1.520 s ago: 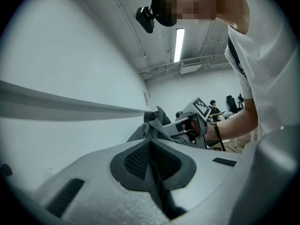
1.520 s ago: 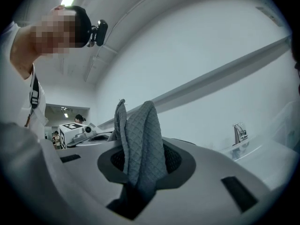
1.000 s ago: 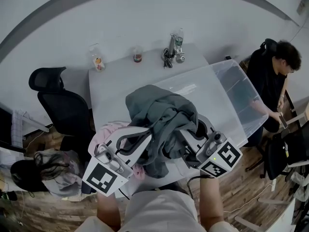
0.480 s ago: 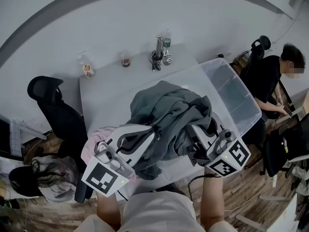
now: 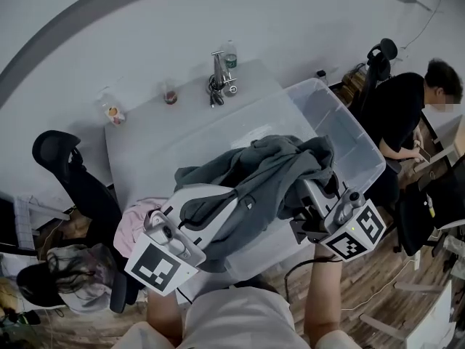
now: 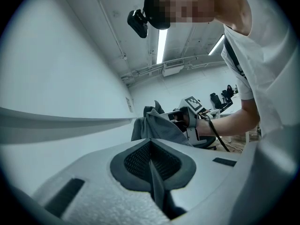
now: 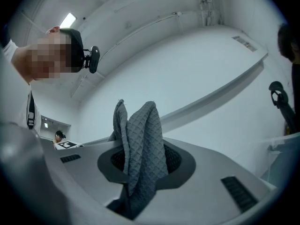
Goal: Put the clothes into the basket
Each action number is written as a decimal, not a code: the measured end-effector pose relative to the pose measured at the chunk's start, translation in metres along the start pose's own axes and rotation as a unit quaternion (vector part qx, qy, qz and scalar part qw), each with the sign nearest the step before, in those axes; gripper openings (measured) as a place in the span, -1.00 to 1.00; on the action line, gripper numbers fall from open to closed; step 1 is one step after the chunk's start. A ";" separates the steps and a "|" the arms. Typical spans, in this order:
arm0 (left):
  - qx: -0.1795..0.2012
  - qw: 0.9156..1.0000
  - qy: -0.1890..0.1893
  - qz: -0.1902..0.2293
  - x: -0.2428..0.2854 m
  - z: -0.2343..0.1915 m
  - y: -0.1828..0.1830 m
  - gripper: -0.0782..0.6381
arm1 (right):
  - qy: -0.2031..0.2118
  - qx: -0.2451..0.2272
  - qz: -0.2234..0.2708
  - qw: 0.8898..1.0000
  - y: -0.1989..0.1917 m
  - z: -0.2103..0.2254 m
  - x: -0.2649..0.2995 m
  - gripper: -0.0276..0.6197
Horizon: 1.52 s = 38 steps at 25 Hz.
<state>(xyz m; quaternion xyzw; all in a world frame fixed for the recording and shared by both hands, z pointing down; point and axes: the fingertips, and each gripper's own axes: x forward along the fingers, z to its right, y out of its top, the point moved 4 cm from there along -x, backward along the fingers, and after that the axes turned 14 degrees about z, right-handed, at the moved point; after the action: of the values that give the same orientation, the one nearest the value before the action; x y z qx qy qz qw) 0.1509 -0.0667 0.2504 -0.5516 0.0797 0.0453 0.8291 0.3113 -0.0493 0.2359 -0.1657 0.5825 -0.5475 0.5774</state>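
Note:
A grey garment (image 5: 269, 177) hangs bunched in the air between my two grippers, over the table's right part and the near-left corner of the clear plastic basket (image 5: 347, 133). My left gripper (image 5: 207, 206) is shut on a thin fold of the garment (image 6: 157, 128), pinched between its pads (image 6: 151, 161). The right gripper (image 5: 311, 189) is shut on a thick quilted fold (image 7: 140, 139) that sticks up out of its jaws. A pink garment (image 5: 138, 218) lies on the table at the near left, partly behind the left gripper.
The white table (image 5: 152, 140) carries a bottle (image 5: 111, 111), a small cup (image 5: 170, 94) and a metal stand with a bottle (image 5: 220, 75) along its far edge. A black office chair (image 5: 69, 173) stands left. One person (image 5: 403, 111) sits right of the basket.
Both grippers have carried the grey garment to the right, from over the table's middle toward the basket. The garment is now stretched wider between them.

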 end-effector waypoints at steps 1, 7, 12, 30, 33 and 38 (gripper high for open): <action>-0.003 1.000 -0.003 -0.001 0.006 0.000 -0.003 -0.77 | -0.005 -0.001 -0.004 1.000 0.000 0.007 -0.003 -0.64; -0.023 0.999 -0.022 -0.009 0.034 0.010 -0.026 -0.77 | -0.031 0.008 -0.021 0.999 -0.010 0.035 -0.025 -0.64; -0.040 0.999 -0.034 -0.012 0.052 0.015 -0.043 -0.77 | -0.044 0.000 -0.046 0.998 -0.016 0.056 -0.037 -0.64; -0.089 0.994 -0.056 -0.029 0.077 0.023 -0.094 -0.77 | -0.089 -0.080 -0.269 0.956 -0.091 0.113 -0.079 -0.62; -0.098 0.993 -0.054 -0.033 0.076 0.023 -0.102 -0.77 | -0.081 -0.090 -0.306 0.944 -0.105 0.114 -0.081 -0.62; -0.114 0.991 -0.052 -0.056 0.073 0.027 -0.119 -0.77 | -0.050 -0.118 -0.381 0.916 -0.131 0.113 -0.082 -0.62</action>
<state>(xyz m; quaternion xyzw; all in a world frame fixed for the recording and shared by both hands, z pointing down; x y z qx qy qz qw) 0.2444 -0.0891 0.3550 -0.6429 0.0002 0.0363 0.7651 0.3728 -0.0776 0.4148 -0.4690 0.5061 -0.6442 0.3301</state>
